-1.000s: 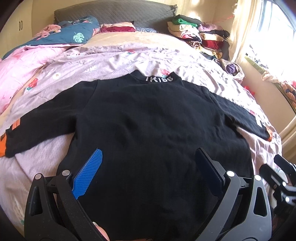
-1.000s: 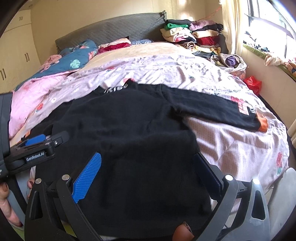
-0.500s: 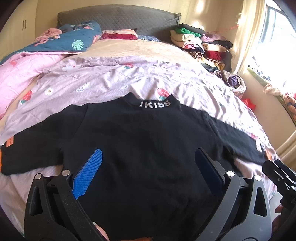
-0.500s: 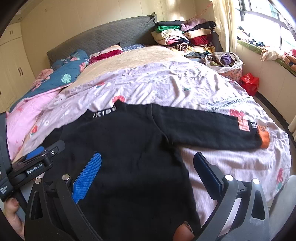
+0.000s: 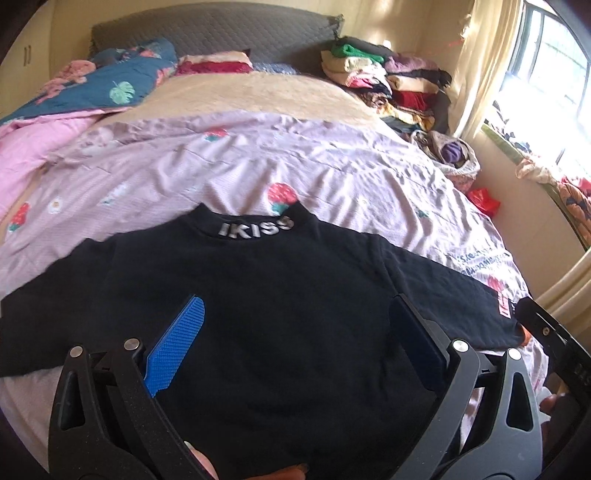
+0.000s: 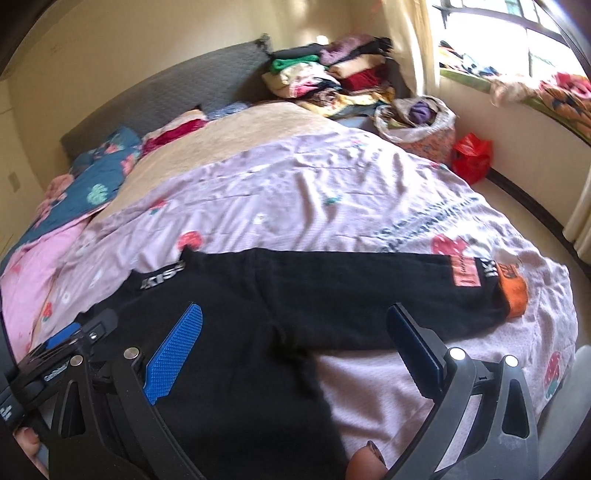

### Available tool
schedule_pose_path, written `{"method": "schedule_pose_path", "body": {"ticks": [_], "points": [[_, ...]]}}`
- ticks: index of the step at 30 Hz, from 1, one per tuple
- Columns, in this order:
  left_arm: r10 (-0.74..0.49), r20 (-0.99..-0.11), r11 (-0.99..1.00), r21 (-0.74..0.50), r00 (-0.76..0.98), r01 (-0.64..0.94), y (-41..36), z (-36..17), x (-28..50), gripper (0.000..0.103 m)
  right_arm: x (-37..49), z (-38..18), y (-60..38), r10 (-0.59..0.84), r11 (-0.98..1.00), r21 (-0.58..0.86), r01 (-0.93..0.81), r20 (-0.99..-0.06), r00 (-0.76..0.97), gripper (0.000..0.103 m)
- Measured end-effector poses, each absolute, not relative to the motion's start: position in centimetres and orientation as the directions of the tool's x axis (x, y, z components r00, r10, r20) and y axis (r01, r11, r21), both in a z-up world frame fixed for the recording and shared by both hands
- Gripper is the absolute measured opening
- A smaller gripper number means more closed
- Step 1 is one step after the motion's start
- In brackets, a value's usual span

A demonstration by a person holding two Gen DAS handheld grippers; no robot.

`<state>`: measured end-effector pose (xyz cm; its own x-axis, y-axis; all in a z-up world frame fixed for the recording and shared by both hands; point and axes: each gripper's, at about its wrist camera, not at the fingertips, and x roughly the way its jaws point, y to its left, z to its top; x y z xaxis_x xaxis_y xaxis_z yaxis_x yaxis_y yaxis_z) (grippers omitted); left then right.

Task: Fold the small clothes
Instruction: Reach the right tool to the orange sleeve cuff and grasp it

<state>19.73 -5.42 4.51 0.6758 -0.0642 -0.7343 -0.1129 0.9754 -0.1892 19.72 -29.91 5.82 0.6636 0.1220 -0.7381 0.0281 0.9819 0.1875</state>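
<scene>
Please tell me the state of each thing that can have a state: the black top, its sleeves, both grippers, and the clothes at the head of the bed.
black sweatshirt: spread flat on the bedsheet, unfolded.
right sleeve: stretched out sideways, not folded in.
left sleeve: stretched out sideways.
left gripper: open, holding nothing.
right gripper: open, holding nothing.
pile of clothes: folded and stacked.

A bed [image 5: 258,173] with a grey padded headboard [image 5: 214,33] fills the room under a lilac printed sheet. Folded clothes [image 5: 388,81] pile up at its far right corner. Sunlight pours through the window [image 6: 517,33] past a cream curtain [image 5: 476,62]; the walls are cream.
</scene>
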Motion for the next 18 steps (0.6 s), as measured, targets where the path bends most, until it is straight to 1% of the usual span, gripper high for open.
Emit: {"method": "schedule_pose_path", "body": {"ticks": [4,12,18], "points": [[-0.087,-0.752,0.978,-0.190,0.653,-0.089,-6.9,3.5,20.9,0.094,20.6,4.2,-33.1,0.093,0.970,0.215,0.111,-0.755,0.650,0.099],[-0.082,-0.774,0.985,-0.157,0.628,-0.065,-9.0,1.8,22.2,0.094,21.6,1.1,-40.3,0.009,0.929,0.236,0.286,-0.786,0.618,0.099],[-0.083,-0.788,0.989,-0.141,0.610,-0.048,-10.3,0.6,23.0,0.094,21.4,-1.0,-44.6,-0.022,0.885,0.263,0.385,-0.802,0.597,0.099]]}}
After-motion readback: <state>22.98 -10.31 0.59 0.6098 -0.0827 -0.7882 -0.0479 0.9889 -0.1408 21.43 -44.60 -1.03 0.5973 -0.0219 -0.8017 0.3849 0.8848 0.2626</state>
